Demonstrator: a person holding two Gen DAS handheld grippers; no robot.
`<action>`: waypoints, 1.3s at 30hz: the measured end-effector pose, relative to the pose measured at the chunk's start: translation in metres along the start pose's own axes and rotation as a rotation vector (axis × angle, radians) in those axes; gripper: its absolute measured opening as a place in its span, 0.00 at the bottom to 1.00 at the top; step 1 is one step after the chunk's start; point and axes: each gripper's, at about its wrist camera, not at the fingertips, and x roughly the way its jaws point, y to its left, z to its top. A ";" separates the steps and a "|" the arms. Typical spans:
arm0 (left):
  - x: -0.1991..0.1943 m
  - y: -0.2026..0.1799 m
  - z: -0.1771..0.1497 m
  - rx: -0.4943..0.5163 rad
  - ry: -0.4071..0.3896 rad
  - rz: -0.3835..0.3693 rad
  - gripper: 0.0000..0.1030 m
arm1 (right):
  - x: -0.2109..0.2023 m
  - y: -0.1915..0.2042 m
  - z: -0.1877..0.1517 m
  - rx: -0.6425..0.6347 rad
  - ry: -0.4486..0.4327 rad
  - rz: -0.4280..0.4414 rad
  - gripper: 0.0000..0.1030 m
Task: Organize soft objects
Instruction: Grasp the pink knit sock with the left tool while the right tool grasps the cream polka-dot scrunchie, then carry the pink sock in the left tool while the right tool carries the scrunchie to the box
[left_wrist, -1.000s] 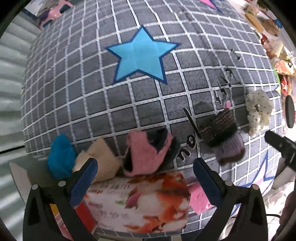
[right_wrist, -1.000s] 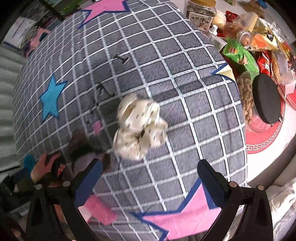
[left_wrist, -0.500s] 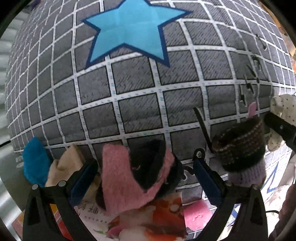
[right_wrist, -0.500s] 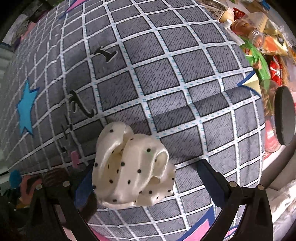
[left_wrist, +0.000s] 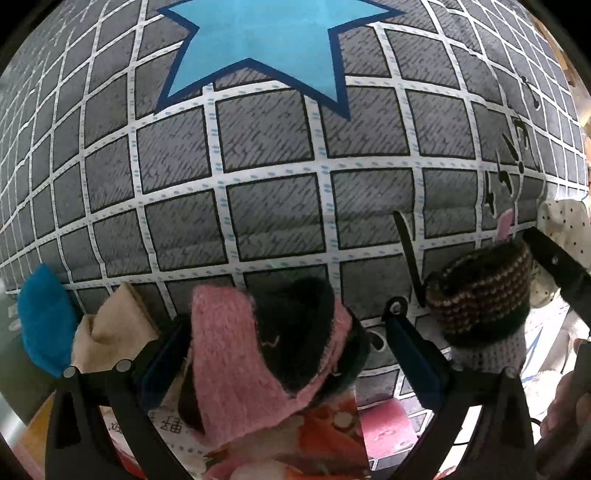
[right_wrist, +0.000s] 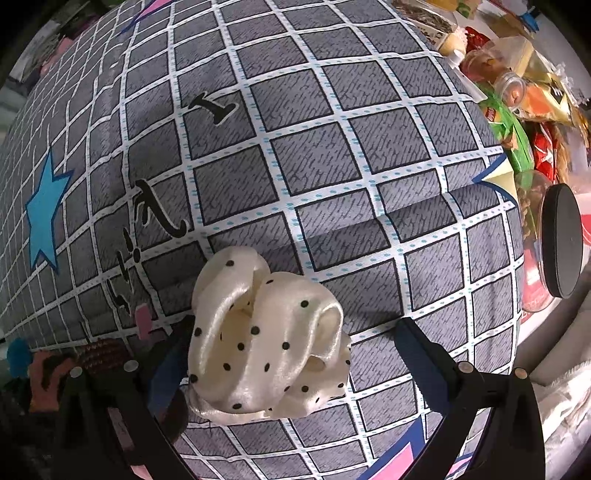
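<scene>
A pink and black fuzzy sock (left_wrist: 266, 354) lies on the grey checked cloth (left_wrist: 266, 206), between the jaws of my open left gripper (left_wrist: 280, 354). A brown striped knit sock (left_wrist: 484, 306) lies to its right, a beige cloth (left_wrist: 110, 328) and a blue piece (left_wrist: 40, 317) to its left. In the right wrist view a cream polka-dot scrunchie (right_wrist: 266, 339) lies on the same cloth (right_wrist: 332, 166), between the jaws of my open right gripper (right_wrist: 291, 354), close to the left finger. The right gripper's finger shows at the left wrist view's right edge (left_wrist: 557, 266).
A floral printed sheet (left_wrist: 317, 443) and a pink pad (left_wrist: 384, 424) lie at the cloth's near edge. Snack packets (right_wrist: 517, 110) and a black-lidded jar (right_wrist: 557, 240) crowd the table to the right of the cloth.
Both grippers have moved forward and down toward the cloth. The pink and black sock now sits between the left jaws, the scrunchie between the right jaws. Both stay open.
</scene>
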 end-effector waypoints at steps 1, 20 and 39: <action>-0.001 -0.001 0.000 -0.008 0.006 -0.001 1.00 | 0.000 0.003 -0.004 -0.009 0.006 -0.002 0.99; -0.080 -0.004 -0.034 0.052 -0.248 0.010 0.35 | -0.044 -0.001 -0.031 -0.044 -0.017 0.097 0.33; -0.145 -0.013 -0.136 0.206 -0.323 -0.117 0.35 | -0.097 0.020 -0.106 -0.117 -0.022 0.199 0.33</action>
